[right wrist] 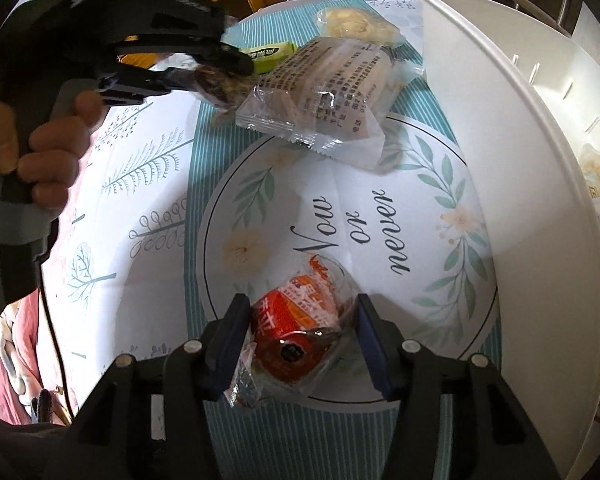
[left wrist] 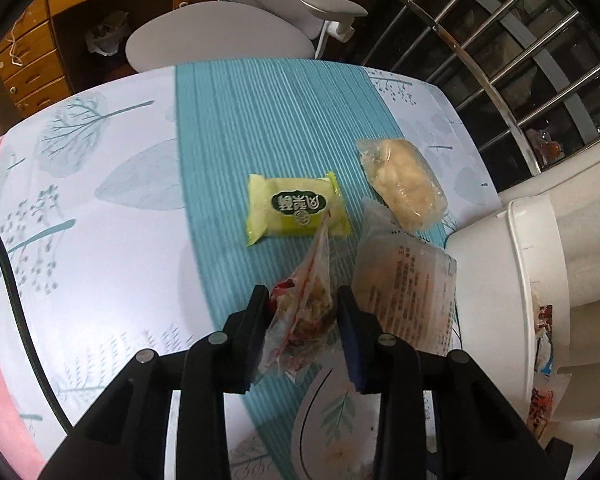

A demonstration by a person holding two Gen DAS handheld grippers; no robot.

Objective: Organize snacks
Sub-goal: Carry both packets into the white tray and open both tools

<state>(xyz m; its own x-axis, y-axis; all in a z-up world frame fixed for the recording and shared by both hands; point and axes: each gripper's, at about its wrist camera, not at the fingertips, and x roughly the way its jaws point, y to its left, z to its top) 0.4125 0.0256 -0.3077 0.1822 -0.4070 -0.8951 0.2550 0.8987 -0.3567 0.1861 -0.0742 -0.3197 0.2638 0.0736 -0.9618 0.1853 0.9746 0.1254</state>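
Observation:
My left gripper (left wrist: 302,300) is shut on a clear red-printed snack packet (left wrist: 308,304) and holds it above the table; it also shows in the right wrist view (right wrist: 220,84). My right gripper (right wrist: 300,312) is shut on a red-orange wrapped snack (right wrist: 296,332) over the round "Now or never" print. A green-yellow packet (left wrist: 296,210), a clear pack of pale pastry (left wrist: 404,182) and a clear pack with printed text (left wrist: 410,288) lie on the teal strip. A white bin (right wrist: 520,184) stands to the right with snacks inside.
The table has a white and teal cloth (left wrist: 100,200) with tree prints. A white chair (left wrist: 220,40) stands beyond the far edge. A metal window grille (left wrist: 520,60) is at the back right. A black cable (left wrist: 16,300) runs at the left.

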